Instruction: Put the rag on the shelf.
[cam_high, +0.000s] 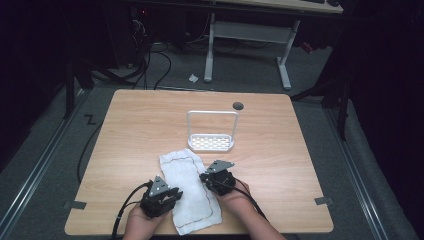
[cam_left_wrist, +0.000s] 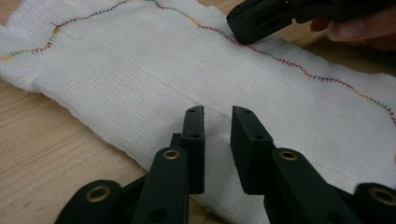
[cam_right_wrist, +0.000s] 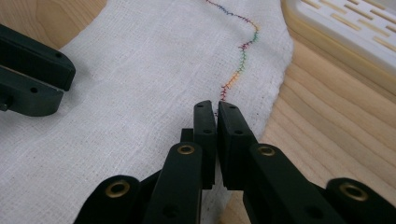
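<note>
A white gauze cloth (cam_high: 190, 192) with a wavy multicoloured stitch line lies flat on the wooden table (cam_high: 135, 125), near its front edge. My left gripper (cam_high: 173, 195) sits at the cloth's left edge; in the left gripper view its jaws (cam_left_wrist: 217, 112) stand a little apart, low over the cloth (cam_left_wrist: 140, 70), with nothing between them. My right gripper (cam_high: 205, 178) is at the cloth's right edge. Its jaws (cam_right_wrist: 216, 106) are pressed together, tips down on the cloth (cam_right_wrist: 140, 70) beside the stitching. Each gripper view also shows the other gripper (cam_left_wrist: 238, 28) (cam_right_wrist: 63, 77) across the cloth.
A white slotted rack (cam_high: 212, 142) with a tall loop handle stands just beyond the cloth, and its edge (cam_right_wrist: 350, 32) lies close to my right gripper. A round cable hole (cam_high: 238, 106) is at the table's back. Tape marks (cam_high: 75, 204) sit near the front corners.
</note>
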